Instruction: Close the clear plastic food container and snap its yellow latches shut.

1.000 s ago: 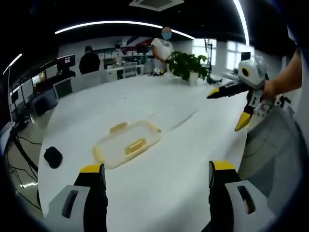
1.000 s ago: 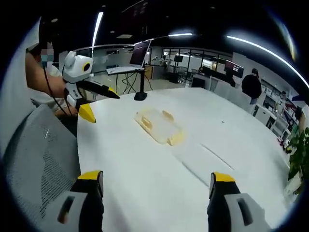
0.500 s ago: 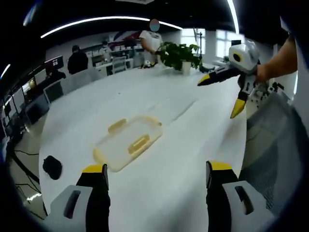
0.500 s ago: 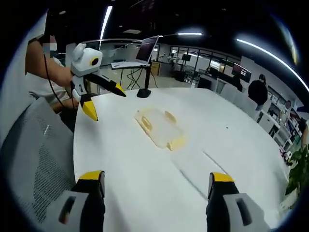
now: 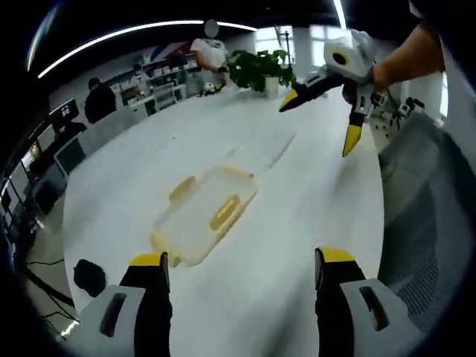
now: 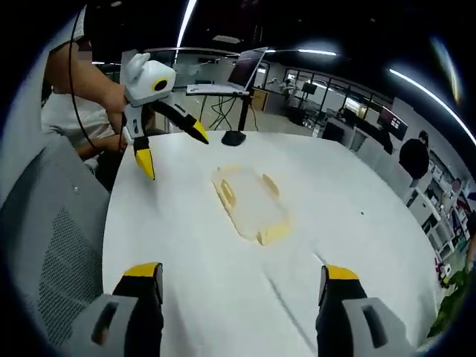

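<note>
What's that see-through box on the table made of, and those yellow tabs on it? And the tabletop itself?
The food container looks like clear, slightly cloudy plastic: the white table shows through it. Its yellow latches seem opaque moulded plastic with a dull sheen. The table has a smooth, matte white top, probably laminate, though the look alone can't settle that.

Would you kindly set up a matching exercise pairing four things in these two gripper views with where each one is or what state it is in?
Things:
1. clear food container
2. left gripper
3. potted plant
4. black object

Places or states:
A. jaws open, holding nothing
B. at the table's far edge
C. flat on the white table, mid-table
D. near the table's edge, beside the left gripper's jaw

Pairs: 1-C, 2-A, 3-B, 4-D
</note>
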{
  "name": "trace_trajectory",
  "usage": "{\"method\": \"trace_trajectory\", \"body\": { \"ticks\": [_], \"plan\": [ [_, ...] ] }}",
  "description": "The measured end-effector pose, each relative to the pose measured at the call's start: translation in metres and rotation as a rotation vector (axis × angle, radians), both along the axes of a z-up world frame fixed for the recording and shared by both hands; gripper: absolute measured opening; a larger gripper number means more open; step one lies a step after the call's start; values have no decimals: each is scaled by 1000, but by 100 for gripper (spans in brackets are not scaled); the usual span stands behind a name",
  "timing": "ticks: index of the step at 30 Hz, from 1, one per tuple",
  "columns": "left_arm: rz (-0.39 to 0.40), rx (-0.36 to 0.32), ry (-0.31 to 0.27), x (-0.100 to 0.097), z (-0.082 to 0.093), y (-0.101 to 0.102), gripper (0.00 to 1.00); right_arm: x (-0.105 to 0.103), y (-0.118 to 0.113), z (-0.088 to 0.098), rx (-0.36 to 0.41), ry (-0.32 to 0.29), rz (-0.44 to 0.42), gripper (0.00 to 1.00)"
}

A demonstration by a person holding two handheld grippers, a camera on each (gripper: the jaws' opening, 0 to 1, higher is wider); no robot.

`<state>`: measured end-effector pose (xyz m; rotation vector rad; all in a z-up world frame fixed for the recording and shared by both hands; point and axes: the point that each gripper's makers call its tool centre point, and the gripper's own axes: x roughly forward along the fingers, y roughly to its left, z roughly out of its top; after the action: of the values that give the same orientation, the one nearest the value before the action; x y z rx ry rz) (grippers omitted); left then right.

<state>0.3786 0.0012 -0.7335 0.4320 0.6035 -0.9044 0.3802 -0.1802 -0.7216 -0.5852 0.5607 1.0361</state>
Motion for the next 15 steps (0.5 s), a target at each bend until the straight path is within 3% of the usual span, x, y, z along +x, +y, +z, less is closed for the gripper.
{"method": "trace_trajectory", "body": {
  "ticks": [15],
  "plan": [
    [-63, 48, 10, 13, -7, 10, 75, 15, 21, -11, -23, 16, 81, 83]
  ]
}}
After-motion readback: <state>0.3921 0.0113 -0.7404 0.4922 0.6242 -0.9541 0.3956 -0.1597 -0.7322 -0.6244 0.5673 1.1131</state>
